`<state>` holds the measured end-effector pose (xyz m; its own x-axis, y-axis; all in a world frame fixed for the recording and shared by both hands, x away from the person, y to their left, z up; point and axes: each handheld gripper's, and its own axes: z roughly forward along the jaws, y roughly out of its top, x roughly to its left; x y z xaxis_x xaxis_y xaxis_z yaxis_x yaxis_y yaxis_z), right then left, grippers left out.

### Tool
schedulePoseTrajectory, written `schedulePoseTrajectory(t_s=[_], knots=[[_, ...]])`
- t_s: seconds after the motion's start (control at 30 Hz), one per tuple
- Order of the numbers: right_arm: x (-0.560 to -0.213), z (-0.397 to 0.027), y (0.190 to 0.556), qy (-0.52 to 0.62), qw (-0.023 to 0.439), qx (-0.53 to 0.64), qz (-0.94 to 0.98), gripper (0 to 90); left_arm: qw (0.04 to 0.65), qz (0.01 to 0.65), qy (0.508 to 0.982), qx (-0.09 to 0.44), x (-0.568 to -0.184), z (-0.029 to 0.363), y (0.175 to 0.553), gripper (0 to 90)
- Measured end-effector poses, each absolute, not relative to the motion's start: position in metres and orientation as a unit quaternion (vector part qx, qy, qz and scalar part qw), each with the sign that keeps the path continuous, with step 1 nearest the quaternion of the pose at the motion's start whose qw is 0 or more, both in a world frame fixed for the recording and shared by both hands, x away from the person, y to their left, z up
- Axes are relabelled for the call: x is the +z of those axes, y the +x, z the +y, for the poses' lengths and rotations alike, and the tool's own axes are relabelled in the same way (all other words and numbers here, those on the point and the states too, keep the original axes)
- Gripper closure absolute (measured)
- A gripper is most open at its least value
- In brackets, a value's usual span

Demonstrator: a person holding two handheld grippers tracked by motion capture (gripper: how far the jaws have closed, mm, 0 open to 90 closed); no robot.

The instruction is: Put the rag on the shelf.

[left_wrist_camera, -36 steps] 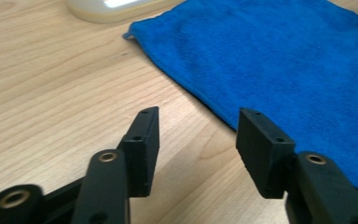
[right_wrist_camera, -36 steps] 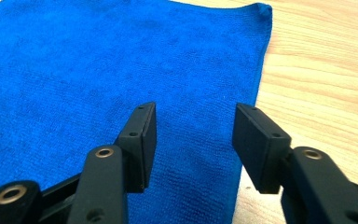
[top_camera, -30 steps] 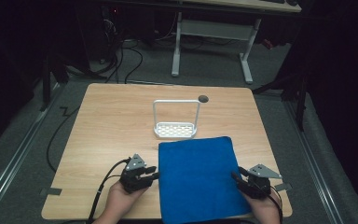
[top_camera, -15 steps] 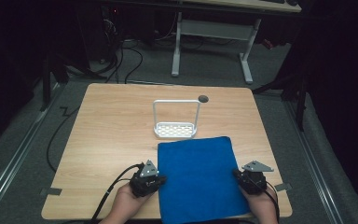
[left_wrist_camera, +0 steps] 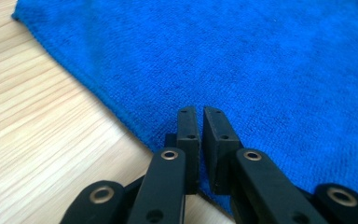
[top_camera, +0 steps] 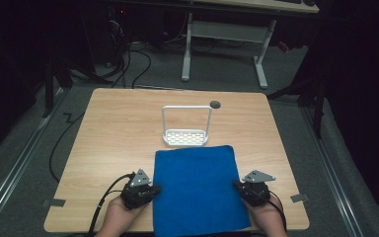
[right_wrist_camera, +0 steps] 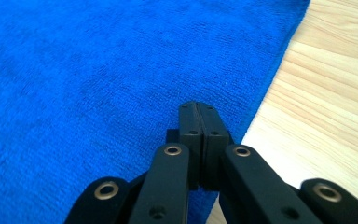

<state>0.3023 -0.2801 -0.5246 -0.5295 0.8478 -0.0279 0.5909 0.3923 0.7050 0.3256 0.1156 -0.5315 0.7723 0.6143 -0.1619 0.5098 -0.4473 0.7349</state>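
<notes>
Nearest, at the front edge of the wooden surface [top_camera: 108,128], a hand on each side of a blue cloth [top_camera: 197,192], each around a black two-jaw tool. At the cloth's left border, the left gripper [top_camera: 154,189], pointing inward over the hem; seen along its own length in the left gripper view [left_wrist_camera: 200,112], jaws drawn together with just a thin slit between the pads, tips lying over the blue pile [left_wrist_camera: 261,60] right inside the hem, bare wood grain [left_wrist_camera: 37,130] off to one side. At the cloth's right border, the right gripper [top_camera: 237,185], likewise turned inward; in the right gripper view [right_wrist_camera: 198,106], jaws pressed fully closed, pad against pad, tips above the cloth [right_wrist_camera: 98,70] just beside its edge, pale wood [right_wrist_camera: 326,93] past it. No telling from either view whether any fabric sits pinched between the pads. Cloth itself spread flat in the near middle, front end hanging just over the surface's near edge. Just beyond its far hem, almost touching, a small white basket [top_camera: 186,137] with a perforated floor in plain sight and a tall squared handle arching upright over it. Farther back, a dark round hole [top_camera: 215,104] near the far edge. Beyond that, grey floor [top_camera: 143,74], loose black cables [top_camera: 128,59] and the white legs of another desk [top_camera: 222,49].
</notes>
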Motion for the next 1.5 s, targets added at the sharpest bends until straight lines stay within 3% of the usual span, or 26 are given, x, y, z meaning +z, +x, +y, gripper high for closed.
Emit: schedulePoseTrajectory(t_s=[0.5, 0.63, 0.77, 0.83, 1.0, 1.17, 1.33, 1.5], knots=[[-0.525, -0.24, 0.299, 0.382, 0.154, 0.345, 0.843, 90.0, 0.401, 0.377, 0.833, 0.055, -0.53, 0.164, 0.312, 85.4], [-0.525, -0.234, 0.295, 0.372, 0.151, 0.346, 0.848, 89.5, 0.403, 0.378, 0.832, 0.045, -0.528, 0.165, 0.315, 78.7], [-0.521, -0.232, 0.289, 0.357, 0.167, 0.353, 0.849, 83.8, 0.452, 0.392, 0.798, 0.067, -0.518, 0.175, 0.324, 71.2], [-0.52, -0.236, 0.288, 0.365, 0.175, 0.358, 0.841, 82.2, 0.462, 0.42, 0.773, 0.108, -0.513, 0.179, 0.344, 66.9], [-0.519, -0.25, 0.287, 0.381, 0.181, 0.361, 0.832, 80.4, 0.433, 0.446, 0.768, 0.153, -0.518, 0.17, 0.385, 61.8], [-0.519, -0.259, 0.284, 0.392, 0.184, 0.365, 0.824, 79.3, 0.405, 0.462, 0.774, 0.151, -0.529, 0.158, 0.417, 59.7], [-0.52, -0.265, 0.284, 0.4, 0.186, 0.366, 0.819, 77.2, 0.404, 0.459, 0.778, 0.144, -0.535, 0.15, 0.424, 62.3], [-0.52, -0.267, 0.29, 0.422, 0.187, 0.385, 0.799, 69.1, 0.396, 0.447, 0.787, 0.155, -0.536, 0.146, 0.421, 79.2]])
